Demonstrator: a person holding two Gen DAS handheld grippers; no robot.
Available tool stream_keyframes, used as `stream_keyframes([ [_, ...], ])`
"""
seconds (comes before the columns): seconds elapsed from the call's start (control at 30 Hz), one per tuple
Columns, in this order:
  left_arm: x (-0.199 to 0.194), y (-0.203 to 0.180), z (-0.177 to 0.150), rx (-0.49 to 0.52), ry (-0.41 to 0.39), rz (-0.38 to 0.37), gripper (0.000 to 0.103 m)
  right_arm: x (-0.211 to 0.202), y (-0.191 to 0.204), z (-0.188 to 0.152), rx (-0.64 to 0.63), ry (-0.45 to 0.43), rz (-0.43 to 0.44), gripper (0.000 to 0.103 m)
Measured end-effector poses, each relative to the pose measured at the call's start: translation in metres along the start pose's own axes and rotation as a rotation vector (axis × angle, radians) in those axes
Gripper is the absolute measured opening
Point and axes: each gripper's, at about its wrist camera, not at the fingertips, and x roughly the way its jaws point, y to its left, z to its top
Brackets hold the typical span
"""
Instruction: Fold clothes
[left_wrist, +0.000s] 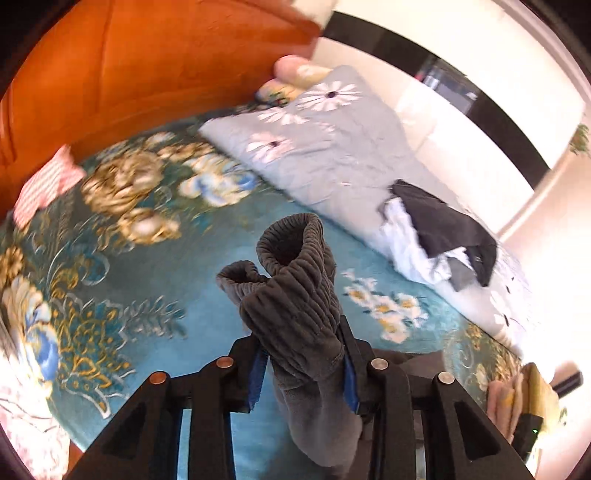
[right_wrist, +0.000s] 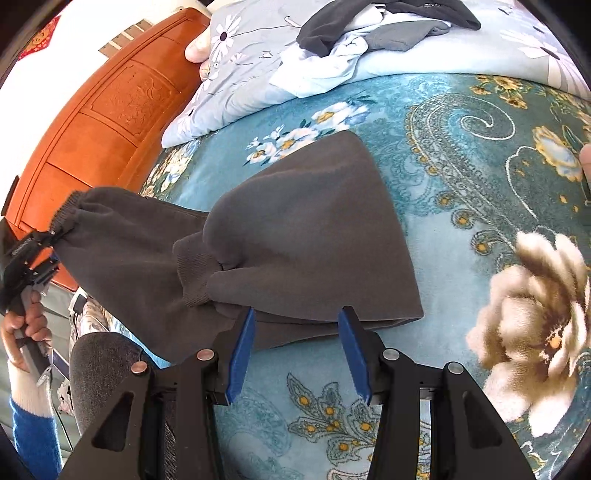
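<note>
A dark grey fleece garment (right_wrist: 295, 236) lies partly folded on the teal flowered bedspread (right_wrist: 461, 184). My left gripper (left_wrist: 304, 373) is shut on its ribbed cuff end (left_wrist: 295, 280) and holds it up above the bed; that gripper also shows at the far left of the right wrist view (right_wrist: 44, 254). My right gripper (right_wrist: 297, 350) is open, its blue pads on either side of the garment's near edge, gripping nothing.
A grey daisy-print quilt (left_wrist: 332, 147) lies along the far side with a pile of dark and white clothes (left_wrist: 436, 236) on it. An orange wooden headboard (right_wrist: 110, 110) borders the bed. A red striped cloth (left_wrist: 44, 184) lies by the headboard.
</note>
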Motion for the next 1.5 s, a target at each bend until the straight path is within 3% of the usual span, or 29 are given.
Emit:
stream_keyframes([
  [0.17, 0.042, -0.104, -0.021, 0.147, 0.067, -0.085, 0.036, -0.009, -0.007, 0.003, 0.020, -0.030, 0.001, 0.049],
  [0.27, 0.083, -0.146, -0.052, 0.211, 0.173, -0.101, 0.036, -0.014, -0.017, 0.004, 0.041, -0.040, -0.003, 0.049],
  [0.43, 0.133, -0.188, -0.109, 0.298, 0.310, -0.035, 0.038, -0.023, -0.041, 0.002, 0.085, -0.055, -0.027, 0.049],
  [0.53, 0.143, -0.202, -0.129, 0.359, 0.354, -0.019, 0.050, -0.025, -0.055, 0.001, 0.123, -0.061, -0.035, 0.049],
  [0.6, 0.142, -0.205, -0.136, 0.331, 0.397, -0.080, 0.066, -0.025, -0.063, 0.000, 0.143, -0.063, -0.039, 0.049],
  [0.73, 0.128, -0.207, -0.132, 0.298, 0.385, -0.168, 0.066, -0.027, -0.071, 0.002, 0.165, -0.075, -0.037, 0.049],
  [0.83, 0.108, -0.177, -0.114, 0.133, 0.338, -0.248, 0.066, -0.034, -0.073, 0.007, 0.158, -0.105, -0.034, 0.049],
  [0.93, 0.101, -0.119, -0.097, -0.116, 0.255, -0.125, 0.068, -0.042, -0.067, 0.018, 0.144, -0.145, -0.004, 0.049],
  [1.0, 0.104, -0.083, -0.092, -0.255, 0.230, -0.019, 0.068, -0.045, -0.052, 0.028, 0.102, -0.166, 0.037, 0.049],
  [1.07, 0.112, -0.064, -0.100, -0.332, 0.252, 0.055, 0.068, -0.040, -0.028, 0.039, 0.012, -0.159, 0.072, 0.049],
  [1.13, 0.124, -0.062, -0.115, -0.328, 0.286, 0.088, 0.068, -0.032, 0.001, 0.050, -0.100, -0.140, 0.082, 0.049],
  [1.27, 0.145, -0.078, -0.130, -0.212, 0.358, 0.200, 0.068, -0.008, 0.051, 0.072, -0.309, -0.116, 0.038, 0.049],
  [1.33, 0.149, -0.086, -0.133, -0.153, 0.366, 0.238, 0.068, 0.008, 0.063, 0.085, -0.355, -0.093, 0.008, 0.049],
  [1.43, 0.152, -0.090, -0.136, -0.107, 0.378, 0.264, 0.069, 0.035, 0.075, 0.097, -0.397, -0.016, 0.050, 0.050],
  [1.5, 0.155, -0.088, -0.137, -0.110, 0.388, 0.263, 0.069, 0.054, 0.075, 0.100, -0.401, 0.034, 0.039, 0.070],
])
